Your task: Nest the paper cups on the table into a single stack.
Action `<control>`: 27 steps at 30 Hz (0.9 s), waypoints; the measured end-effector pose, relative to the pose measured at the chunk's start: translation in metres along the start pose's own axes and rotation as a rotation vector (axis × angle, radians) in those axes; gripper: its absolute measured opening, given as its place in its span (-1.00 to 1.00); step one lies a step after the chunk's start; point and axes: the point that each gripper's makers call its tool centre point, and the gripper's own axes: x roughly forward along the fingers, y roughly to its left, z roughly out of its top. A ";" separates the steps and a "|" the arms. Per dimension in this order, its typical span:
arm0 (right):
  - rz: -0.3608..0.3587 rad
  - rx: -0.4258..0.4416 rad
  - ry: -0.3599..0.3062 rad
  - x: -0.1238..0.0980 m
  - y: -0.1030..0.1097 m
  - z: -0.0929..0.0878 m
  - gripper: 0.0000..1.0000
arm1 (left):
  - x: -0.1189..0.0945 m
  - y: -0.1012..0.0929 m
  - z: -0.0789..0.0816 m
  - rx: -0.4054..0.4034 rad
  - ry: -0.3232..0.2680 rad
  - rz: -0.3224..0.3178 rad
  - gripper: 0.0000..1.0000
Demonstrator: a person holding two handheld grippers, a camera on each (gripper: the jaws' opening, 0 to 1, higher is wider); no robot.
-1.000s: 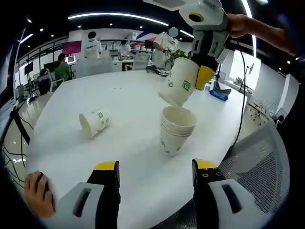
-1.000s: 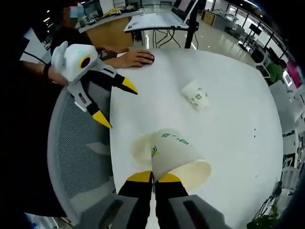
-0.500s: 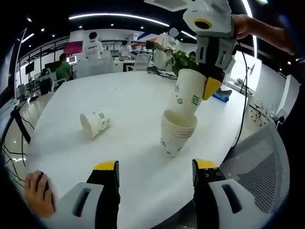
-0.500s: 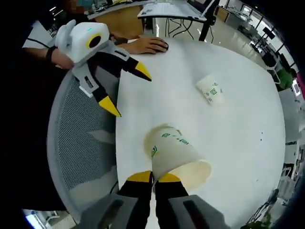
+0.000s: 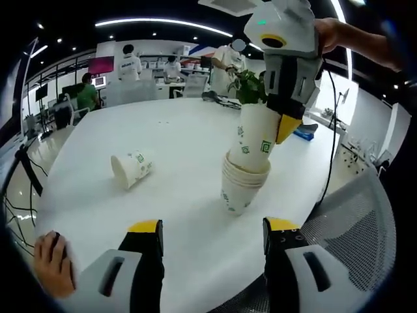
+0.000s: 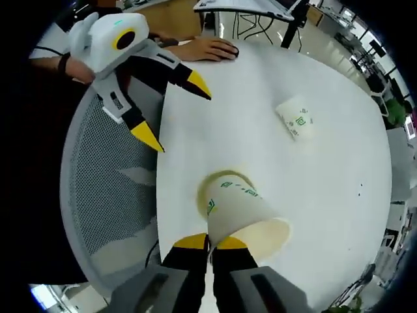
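One cup (image 5: 253,138) is pinched at its rim by the right claw (image 5: 281,125), whose yellow tips are closed on the paper wall, and its bottom sits partly inside the stack (image 5: 240,185) of nested cups that stands near the table (image 5: 176,137) edge. In the right gripper view the same cup (image 6: 242,212) lies just ahead of the tips, covering most of the stack below.

The left claw (image 5: 212,229) is wide open and holds nothing — it hovers low over the near edge of the table, apart from the stack. Another cup (image 5: 131,168) lies on its side well to the left of the stack, not yet collected.

The risk I see is in the tilt. The held cup leans a little against the stack's axis, so if it is pushed down like this it may jam on one side of the rim, or push the whole stack over (nothing steadies it). The stack is close to the edge, so a sideways shove could send it to the floor. Also the pinch may crease the thin rim.
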 end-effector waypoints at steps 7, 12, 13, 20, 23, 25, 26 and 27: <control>0.001 -0.020 0.010 0.001 0.005 0.004 -1.00 | 0.000 0.000 0.000 -0.001 0.002 0.000 0.22; 0.007 -0.017 0.008 0.000 0.007 0.005 -1.00 | 0.001 0.000 -0.002 0.002 0.005 -0.004 0.22; 0.009 -0.012 0.005 0.000 0.008 0.006 -1.00 | 0.001 0.000 -0.002 0.002 0.006 -0.004 0.22; 0.015 -0.003 0.000 -0.001 0.009 0.006 -1.00 | 0.001 -0.001 -0.002 0.004 0.008 -0.007 0.22; 0.015 -0.003 -0.002 -0.001 0.011 0.007 -1.00 | 0.002 -0.001 -0.003 0.006 0.012 -0.007 0.22; 0.017 -0.001 -0.005 0.000 0.010 0.008 -1.00 | 0.002 -0.001 -0.003 0.006 0.012 -0.008 0.22; 0.017 -0.002 -0.005 0.000 0.010 0.009 -1.00 | 0.002 -0.001 -0.003 0.007 0.013 -0.009 0.22; 0.017 -0.003 -0.005 0.000 0.011 0.009 -1.00 | 0.002 -0.001 -0.004 0.007 0.013 -0.009 0.22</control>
